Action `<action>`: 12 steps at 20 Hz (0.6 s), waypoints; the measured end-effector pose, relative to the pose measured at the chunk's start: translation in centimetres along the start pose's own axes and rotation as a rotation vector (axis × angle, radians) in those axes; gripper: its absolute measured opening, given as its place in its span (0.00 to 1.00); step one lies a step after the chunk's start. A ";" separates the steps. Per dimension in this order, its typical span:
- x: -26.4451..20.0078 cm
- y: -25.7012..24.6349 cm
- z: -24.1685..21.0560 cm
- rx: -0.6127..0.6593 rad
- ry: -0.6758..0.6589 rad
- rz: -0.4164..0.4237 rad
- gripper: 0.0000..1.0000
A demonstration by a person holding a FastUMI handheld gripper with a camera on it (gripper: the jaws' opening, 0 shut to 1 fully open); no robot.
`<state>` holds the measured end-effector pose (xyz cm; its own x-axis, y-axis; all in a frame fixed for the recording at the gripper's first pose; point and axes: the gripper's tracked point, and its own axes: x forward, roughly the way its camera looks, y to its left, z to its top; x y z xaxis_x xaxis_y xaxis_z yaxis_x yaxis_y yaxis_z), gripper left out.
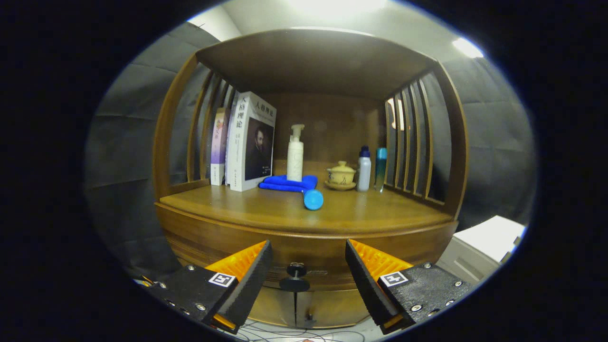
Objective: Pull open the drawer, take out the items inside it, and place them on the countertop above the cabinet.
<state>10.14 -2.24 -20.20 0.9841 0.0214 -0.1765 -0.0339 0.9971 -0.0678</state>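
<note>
Tongs point(308, 268) spread wide, empty, flanking small dark round drawer knob point(295, 275) on curved brown wooden drawer front point(223, 237) under tabletop point(266, 209). Drawer shut; opening step pending. Next: advance, pinch knob, pull straight back.

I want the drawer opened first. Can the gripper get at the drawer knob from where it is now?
Probably yes. The gripper is open, and the drawer knob sits in the gap between its jaws, just ahead, with nothing in between. It likely only needs to move forward and close.
</note>
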 end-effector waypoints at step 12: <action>-14.8 -0.7 17.6 -0.006 -0.115 -0.012 0.95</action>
<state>-1.32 -1.96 -0.30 0.9979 0.0180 -0.0619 -0.0227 0.9969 -0.0749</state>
